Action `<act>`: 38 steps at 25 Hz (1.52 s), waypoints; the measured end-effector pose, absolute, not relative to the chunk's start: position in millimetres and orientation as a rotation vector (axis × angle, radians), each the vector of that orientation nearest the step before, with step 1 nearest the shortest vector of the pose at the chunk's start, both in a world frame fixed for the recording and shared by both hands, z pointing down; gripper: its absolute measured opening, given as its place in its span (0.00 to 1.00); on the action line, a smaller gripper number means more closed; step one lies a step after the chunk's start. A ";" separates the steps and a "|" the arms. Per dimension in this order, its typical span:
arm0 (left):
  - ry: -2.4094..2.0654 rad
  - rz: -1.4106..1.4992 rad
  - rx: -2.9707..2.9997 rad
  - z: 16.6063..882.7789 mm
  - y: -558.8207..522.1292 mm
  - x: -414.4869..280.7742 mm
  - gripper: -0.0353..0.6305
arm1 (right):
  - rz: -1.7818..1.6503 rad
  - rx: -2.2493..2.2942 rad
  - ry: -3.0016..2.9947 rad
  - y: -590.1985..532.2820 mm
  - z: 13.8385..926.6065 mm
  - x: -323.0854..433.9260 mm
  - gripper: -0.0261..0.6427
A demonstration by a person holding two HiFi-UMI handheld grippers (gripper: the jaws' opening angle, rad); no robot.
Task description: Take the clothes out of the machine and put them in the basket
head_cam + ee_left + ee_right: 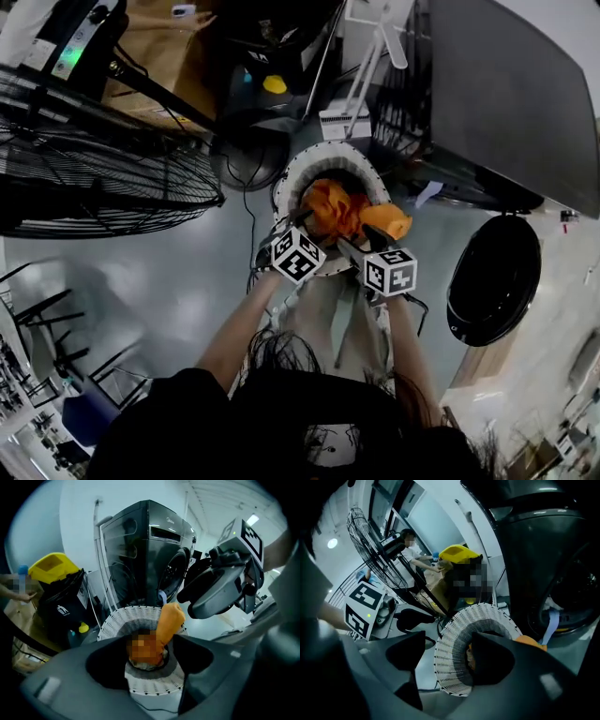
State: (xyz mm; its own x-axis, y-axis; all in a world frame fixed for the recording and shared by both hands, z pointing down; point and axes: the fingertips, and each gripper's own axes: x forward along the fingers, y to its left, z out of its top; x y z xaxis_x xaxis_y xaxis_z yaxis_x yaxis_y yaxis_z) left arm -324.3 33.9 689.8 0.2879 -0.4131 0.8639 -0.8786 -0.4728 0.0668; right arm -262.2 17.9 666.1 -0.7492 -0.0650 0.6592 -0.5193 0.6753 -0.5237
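A white slatted basket [289,183] stands on the grey floor in front of me, with an orange garment [339,210] heaped in it. One fold of that garment [168,619] sticks up over the rim. My left gripper [302,223] hovers over the basket's near edge, open, the basket [140,616] showing between its jaws. To its right, my right gripper [364,240] is also open above the basket [459,644], with orange cloth [528,641] beside its right jaw. The dark washing machine [506,94] stands to the right, its round door [494,278] swung open.
A large black floor fan [94,159] stands left of the basket. A yellow-lidded black bin [52,569] and cardboard boxes sit behind it. A black cable [247,211] trails across the floor. A person [415,550] stands beyond the fan. A blue cloth [551,623] hangs at the drum's mouth.
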 end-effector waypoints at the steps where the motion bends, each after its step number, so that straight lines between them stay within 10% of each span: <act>1: -1.159 1.094 2.011 689.6 34.0 -323.9 0.49 | 0.958 0.451 -2.281 17.8 666.9 -261.2 0.53; 19: -1.073 0.998 2.247 645.2 -1.5 -242.4 0.41 | 0.971 0.821 -2.397 -46.4 646.1 -175.9 0.44; 25: -1.109 0.935 2.300 635.6 -13.9 -194.3 0.18 | 1.084 0.963 -2.405 -55.4 647.4 -110.5 0.40; 38: -1.079 0.964 2.361 634.9 -55.4 -78.6 0.17 | 1.121 1.124 -2.430 -104.9 681.1 -0.4 0.36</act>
